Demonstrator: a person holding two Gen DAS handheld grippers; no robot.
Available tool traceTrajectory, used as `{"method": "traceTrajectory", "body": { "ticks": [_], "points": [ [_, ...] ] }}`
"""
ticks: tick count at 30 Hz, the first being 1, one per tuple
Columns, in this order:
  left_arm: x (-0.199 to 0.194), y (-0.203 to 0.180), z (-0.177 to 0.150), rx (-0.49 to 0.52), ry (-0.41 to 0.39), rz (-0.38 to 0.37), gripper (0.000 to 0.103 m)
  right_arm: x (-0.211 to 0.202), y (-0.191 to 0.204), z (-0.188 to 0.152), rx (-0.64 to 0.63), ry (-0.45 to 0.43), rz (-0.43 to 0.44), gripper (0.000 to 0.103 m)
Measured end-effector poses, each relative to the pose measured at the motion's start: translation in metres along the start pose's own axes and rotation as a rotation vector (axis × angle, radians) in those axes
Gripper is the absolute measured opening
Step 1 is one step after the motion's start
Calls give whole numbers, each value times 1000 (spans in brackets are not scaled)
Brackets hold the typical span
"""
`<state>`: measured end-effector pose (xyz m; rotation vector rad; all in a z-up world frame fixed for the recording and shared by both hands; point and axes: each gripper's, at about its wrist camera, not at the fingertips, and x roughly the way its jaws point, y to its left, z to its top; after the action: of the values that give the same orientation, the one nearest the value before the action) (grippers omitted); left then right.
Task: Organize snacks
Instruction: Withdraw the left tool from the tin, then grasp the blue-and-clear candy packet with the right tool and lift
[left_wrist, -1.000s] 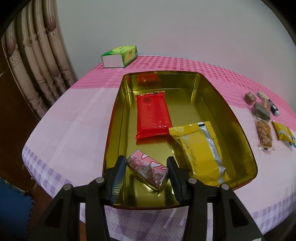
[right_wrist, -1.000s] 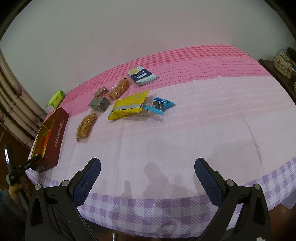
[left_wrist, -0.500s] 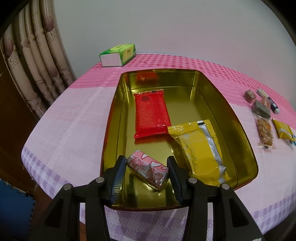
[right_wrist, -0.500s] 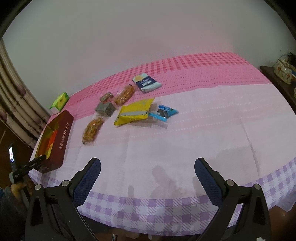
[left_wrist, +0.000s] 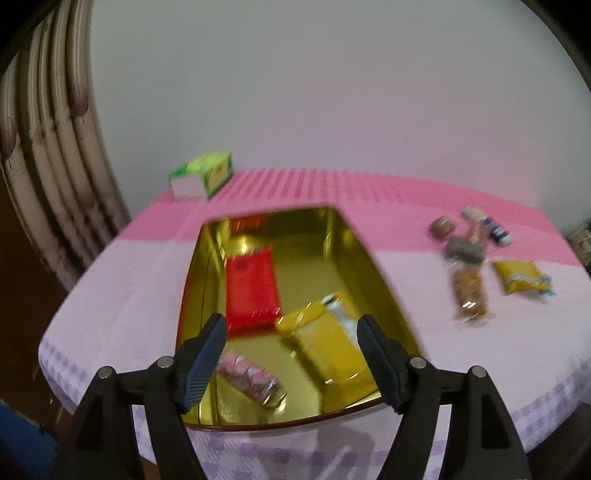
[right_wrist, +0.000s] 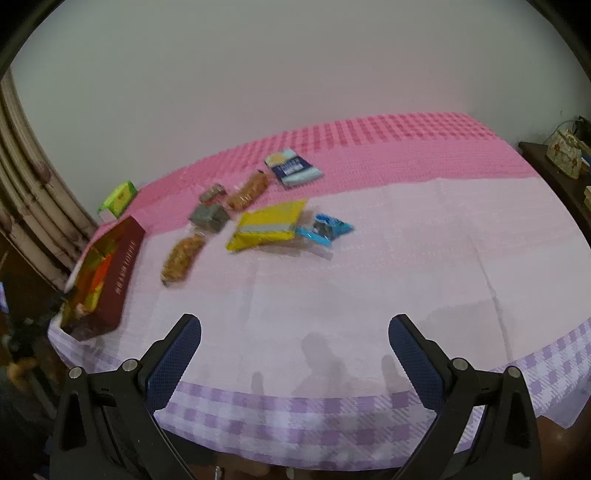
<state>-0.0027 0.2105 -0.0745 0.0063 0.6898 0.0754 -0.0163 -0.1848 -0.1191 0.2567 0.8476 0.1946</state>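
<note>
One gold tin (left_wrist: 373, 258) sits at the worktop's (right_wrist: 369, 280) left end and holds three packets: one red (left_wrist: 252, 288), one yellow (left_wrist: 325, 347), one pink (left_wrist: 251, 376). Seven packets lie loose mid-worktop, among them a yellow pouch (right_wrist: 269, 229) and a blue wrapper (right_wrist: 325, 229). One green tissue box (left_wrist: 203, 174) stands behind the tin. Left gripper (left_wrist: 291, 360): jaws apart, empty, above the tin's near end. Right gripper (right_wrist: 295, 365): jaws wide apart, empty, over bare cloth. Nothing lies between it and the packets.
</note>
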Motion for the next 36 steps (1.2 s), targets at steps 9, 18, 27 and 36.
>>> {"method": "traceTrajectory", "body": {
  "ticks": [9,18,27,36],
  "points": [
    [-65,-7,-17,-30,-48,-126,81,48,-26,10,-95,34,-51,101],
    [-73,-7,-52,-86,0,-185,81,116,-23,66,-273,59,-116,85],
    [-74,-6,-54,-99,-11,-189,81,113,-13,81,-299,13,-188,30],
    [-75,15,-54,-231,-16,-145,81,74,37,122,-355,-76,-256,29]
  ]
}}
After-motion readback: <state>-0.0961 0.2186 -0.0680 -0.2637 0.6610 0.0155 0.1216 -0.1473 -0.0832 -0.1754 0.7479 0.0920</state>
